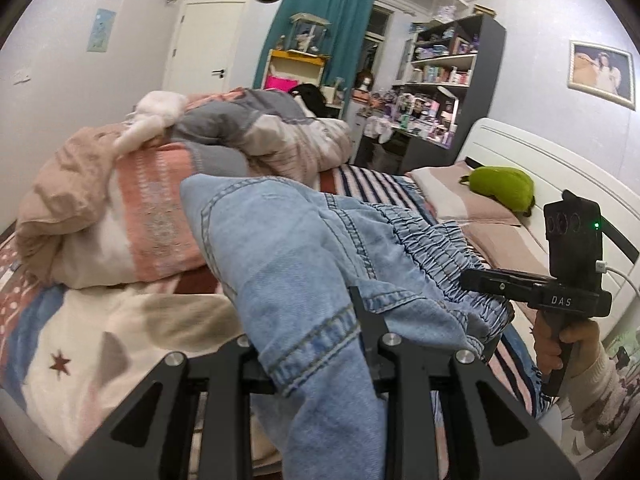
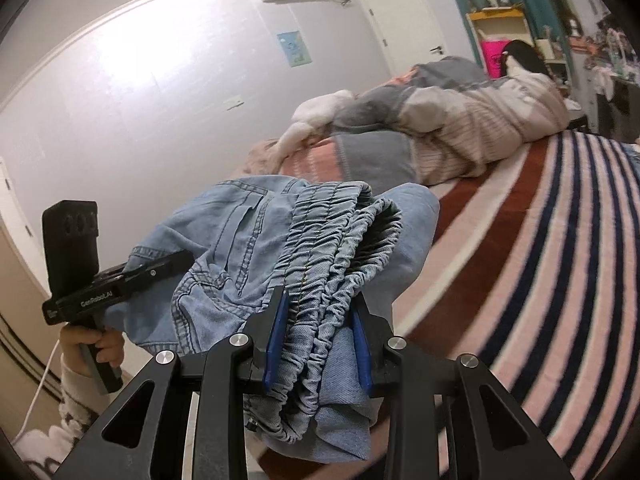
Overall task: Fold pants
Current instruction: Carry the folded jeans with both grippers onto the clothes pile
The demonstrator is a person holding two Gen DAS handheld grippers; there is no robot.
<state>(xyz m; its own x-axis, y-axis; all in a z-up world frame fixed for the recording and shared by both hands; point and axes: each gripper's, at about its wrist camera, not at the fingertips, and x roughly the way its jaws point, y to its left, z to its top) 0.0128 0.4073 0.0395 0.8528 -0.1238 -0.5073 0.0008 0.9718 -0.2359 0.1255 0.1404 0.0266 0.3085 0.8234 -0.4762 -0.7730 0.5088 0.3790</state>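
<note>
Light blue denim pants (image 1: 296,256) with an elastic waistband are held up over the bed between both grippers. My left gripper (image 1: 320,344) is shut on a denim fold near the hem; the fabric drapes over its fingers and hides the left one. My right gripper (image 2: 320,332) is shut on the bunched elastic waistband (image 2: 332,248), with its blue pads (image 2: 276,332) pressing both sides. The right gripper also shows in the left wrist view (image 1: 476,278), at the waistband's far end. The left gripper shows in the right wrist view (image 2: 180,260), at the pants' left side.
The bed has a striped sheet (image 2: 560,280). A crumpled pink, grey and white quilt (image 1: 160,184) is heaped at the far side. A green plush (image 1: 500,188) lies on the pillows by the white headboard (image 1: 560,168). A cluttered shelf unit (image 1: 444,80) stands beyond the bed.
</note>
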